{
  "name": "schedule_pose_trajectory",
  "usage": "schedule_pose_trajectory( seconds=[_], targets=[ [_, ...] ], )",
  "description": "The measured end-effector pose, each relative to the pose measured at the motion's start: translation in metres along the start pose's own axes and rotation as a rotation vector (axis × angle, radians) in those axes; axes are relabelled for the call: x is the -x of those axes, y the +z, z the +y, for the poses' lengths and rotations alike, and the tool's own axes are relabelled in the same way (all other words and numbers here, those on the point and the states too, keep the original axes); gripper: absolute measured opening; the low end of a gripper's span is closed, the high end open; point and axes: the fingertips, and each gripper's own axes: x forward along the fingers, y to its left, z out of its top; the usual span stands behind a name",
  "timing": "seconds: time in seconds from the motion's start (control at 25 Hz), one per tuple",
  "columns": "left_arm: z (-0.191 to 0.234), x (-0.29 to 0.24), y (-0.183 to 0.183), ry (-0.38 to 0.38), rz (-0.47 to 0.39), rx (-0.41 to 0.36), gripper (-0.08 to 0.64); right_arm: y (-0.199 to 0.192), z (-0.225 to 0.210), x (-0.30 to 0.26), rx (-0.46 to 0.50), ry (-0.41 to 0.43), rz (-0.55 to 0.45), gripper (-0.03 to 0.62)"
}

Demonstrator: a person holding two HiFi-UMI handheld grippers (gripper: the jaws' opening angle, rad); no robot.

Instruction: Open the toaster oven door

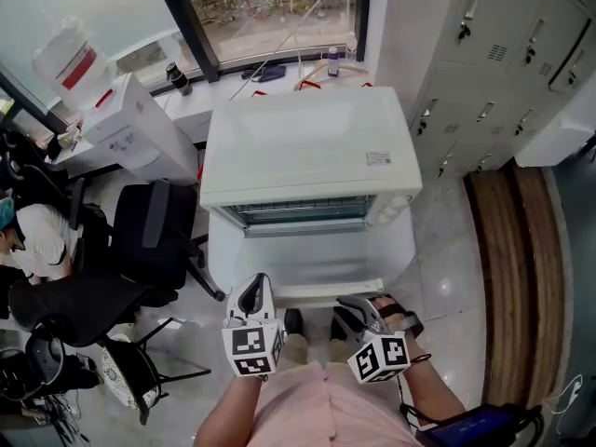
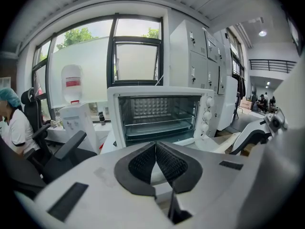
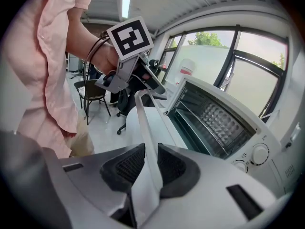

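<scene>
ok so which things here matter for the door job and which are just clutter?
In the job:
toaster oven
its door, already down
door handle, clamped by the right gripper
left gripper, shut and empty

Lying about:
office chair
water dispenser
lockers
bottle by the window

The toaster oven (image 1: 307,142) sits between an office chair (image 1: 154,226), left, and lockers (image 1: 494,54), right, window (image 1: 270,7) behind.

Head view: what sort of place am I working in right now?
Most likely an office or lab workroom, not a kitchen: black office chairs on the left, a water dispenser by the window, and grey lockers on the right, around the toaster oven.
</scene>
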Motion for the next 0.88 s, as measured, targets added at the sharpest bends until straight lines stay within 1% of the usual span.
schedule_pose_trajectory(
  seconds=[0.16, 0.28, 0.4, 0.48, 0.52, 0.6, 0.68, 0.76, 0.88],
  targets=[
    [-0.001, -0.001, -0.002, 0.005, 0.009, -0.030, 0.014, -0.001, 0.000, 0.001, -0.033, 0.002, -0.017, 0.086],
    [-0.002, -0.002, -0.003, 0.004, 0.014, -0.059, 0.014, 0.004, -0.005, 0.009, -0.113, 0.015, -0.067, 0.083],
    [-0.002, -0.002, -0.006, 0.001, 0.018, -0.064, 0.014, 0.015, -0.022, 0.025, -0.259, 0.002, -0.164, 0.070],
    [-0.002, -0.001, -0.008, 0.002, 0.022, -0.062, 0.014, 0.020, -0.040, 0.037, -0.379, -0.041, -0.219, 0.040],
    [-0.002, -0.001, -0.009, 0.003, 0.024, -0.060, 0.014, 0.020, -0.051, 0.042, -0.440, -0.072, -0.228, 0.027],
    [-0.003, -0.001, -0.009, 0.004, 0.025, -0.060, 0.014, 0.013, -0.070, 0.046, -0.547, -0.144, -0.203, 0.008],
    [-0.003, -0.001, -0.008, 0.007, 0.024, -0.069, 0.014, 0.001, -0.081, 0.044, -0.600, -0.200, -0.150, 0.002],
    [-0.003, -0.001, -0.007, 0.011, 0.021, -0.082, 0.014, -0.008, -0.083, 0.040, -0.608, -0.218, -0.101, 0.002],
    [-0.003, -0.001, -0.006, 0.018, 0.015, -0.094, 0.014, -0.016, -0.076, 0.034, -0.607, -0.193, -0.066, 0.002]
  ],
)
